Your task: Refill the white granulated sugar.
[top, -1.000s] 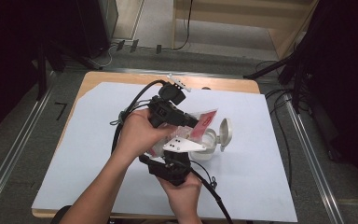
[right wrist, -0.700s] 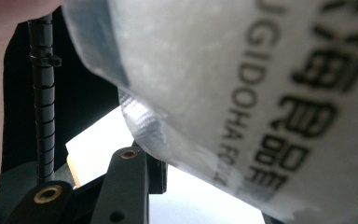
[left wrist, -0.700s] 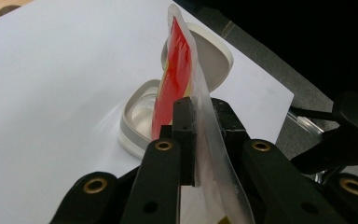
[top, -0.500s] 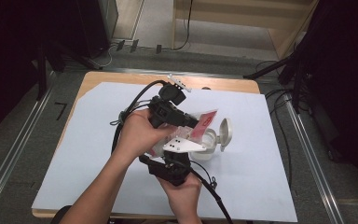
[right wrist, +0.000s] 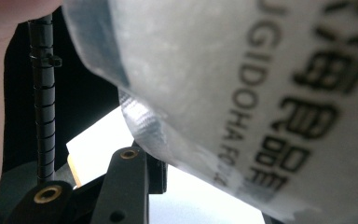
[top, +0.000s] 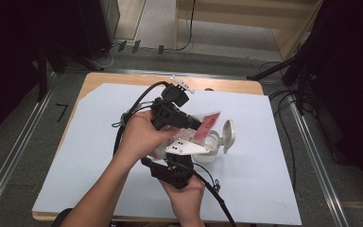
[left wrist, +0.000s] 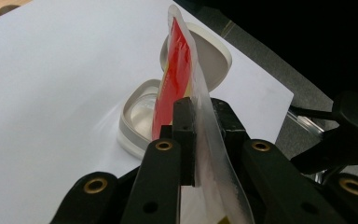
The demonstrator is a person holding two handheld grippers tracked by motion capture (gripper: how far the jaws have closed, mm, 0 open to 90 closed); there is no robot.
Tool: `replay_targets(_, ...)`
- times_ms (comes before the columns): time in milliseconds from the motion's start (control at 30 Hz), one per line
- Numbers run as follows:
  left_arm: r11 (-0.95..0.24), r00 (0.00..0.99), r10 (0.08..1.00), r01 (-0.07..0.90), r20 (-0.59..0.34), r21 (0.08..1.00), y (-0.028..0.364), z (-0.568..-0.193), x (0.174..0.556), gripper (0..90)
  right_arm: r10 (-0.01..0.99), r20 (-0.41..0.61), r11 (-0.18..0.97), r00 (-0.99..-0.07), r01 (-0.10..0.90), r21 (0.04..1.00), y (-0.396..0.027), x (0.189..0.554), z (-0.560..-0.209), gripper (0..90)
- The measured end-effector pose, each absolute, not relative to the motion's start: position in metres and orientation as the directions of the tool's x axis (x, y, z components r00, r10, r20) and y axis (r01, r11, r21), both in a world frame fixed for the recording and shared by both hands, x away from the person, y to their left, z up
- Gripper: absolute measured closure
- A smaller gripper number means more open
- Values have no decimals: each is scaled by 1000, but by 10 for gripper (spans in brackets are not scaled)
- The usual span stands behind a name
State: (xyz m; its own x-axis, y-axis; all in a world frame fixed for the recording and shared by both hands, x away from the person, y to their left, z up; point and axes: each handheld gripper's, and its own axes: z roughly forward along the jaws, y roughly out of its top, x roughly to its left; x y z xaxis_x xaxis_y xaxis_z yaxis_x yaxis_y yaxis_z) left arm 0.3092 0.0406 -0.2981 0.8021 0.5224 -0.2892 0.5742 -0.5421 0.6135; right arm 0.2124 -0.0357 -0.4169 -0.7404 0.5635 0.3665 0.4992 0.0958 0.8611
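Red packet (top: 207, 124) over white container (top: 213, 150)

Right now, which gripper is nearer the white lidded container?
Left. The left gripper holds the red packet just above the open white container, its fingers pointing at it. The right gripper grips the packet's other end, on the person's side of it.

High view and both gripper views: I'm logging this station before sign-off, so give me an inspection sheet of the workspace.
Surface: white sheet over a wooden table.
Job's things: red packet held on edge above an open white container, lid flipped back.
Clutter: nothing seen.
Grippers: left gripper shut on the packet; right gripper at the packet's printed end, grip unclear.
Cables: black cable from left gripper, another from right gripper.
Surroundings: floor rails, dark stands.
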Motion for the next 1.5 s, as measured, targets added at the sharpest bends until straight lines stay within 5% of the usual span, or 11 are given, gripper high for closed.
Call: replay_targets(1500,-539,805,517,570,-292,620,39,-296,307,824,563,369,91,-740,499,862,-36,210,-414,642)
